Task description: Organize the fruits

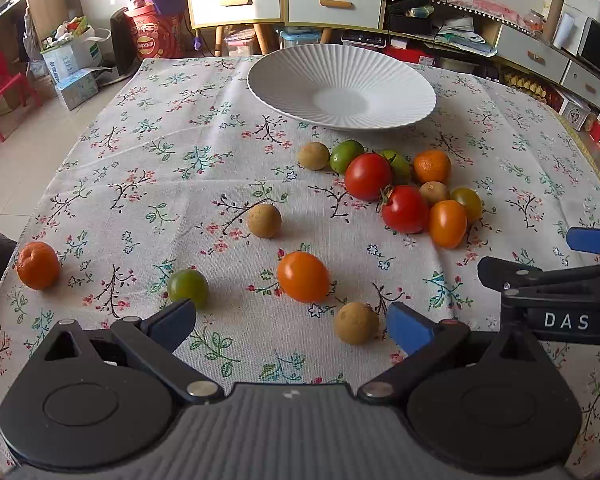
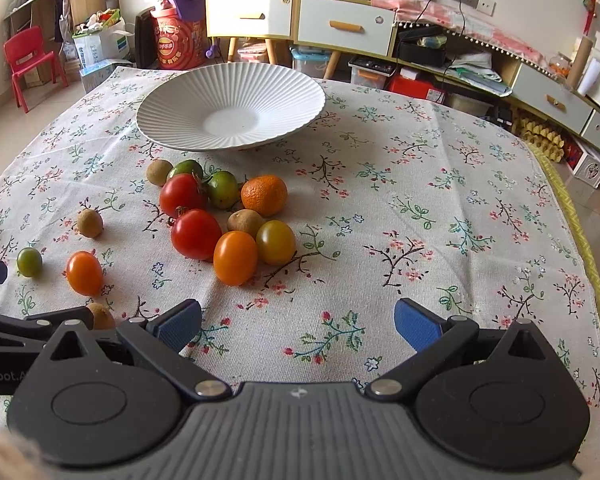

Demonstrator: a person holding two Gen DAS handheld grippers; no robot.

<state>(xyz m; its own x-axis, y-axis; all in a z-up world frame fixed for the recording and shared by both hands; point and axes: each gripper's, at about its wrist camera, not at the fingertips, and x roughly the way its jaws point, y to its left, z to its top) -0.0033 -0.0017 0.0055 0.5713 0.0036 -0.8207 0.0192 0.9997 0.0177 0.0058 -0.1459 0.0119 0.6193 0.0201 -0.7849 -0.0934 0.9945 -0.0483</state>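
A white ribbed plate [image 1: 284, 68] [image 2: 172, 100] stands empty at the far side of the floral cloth. In front of it lies a cluster of fruit: red tomatoes [image 1: 367, 176] [image 2: 195, 233], green ones, a mandarin [image 1: 432, 166] [image 2: 264, 195], orange tomatoes [image 2: 235, 257]. Loose fruit lies nearer: an orange tomato [image 1: 303, 276], a brown longan [image 1: 356, 323], a green tomato [image 1: 188, 287], another longan [image 1: 264, 221], a mandarin [image 1: 38, 265]. My left gripper [image 1: 292, 322] is open and empty, low over the near cloth. My right gripper [image 2: 298, 326] is open and empty, also seen in the left wrist view [image 1: 548, 276].
The floral tablecloth [image 2: 420, 200] covers the whole table, with its edges at left and right. Behind stand cabinets with drawers [image 1: 334, 2], a red child's chair [image 2: 30, 60] and boxes on the floor.
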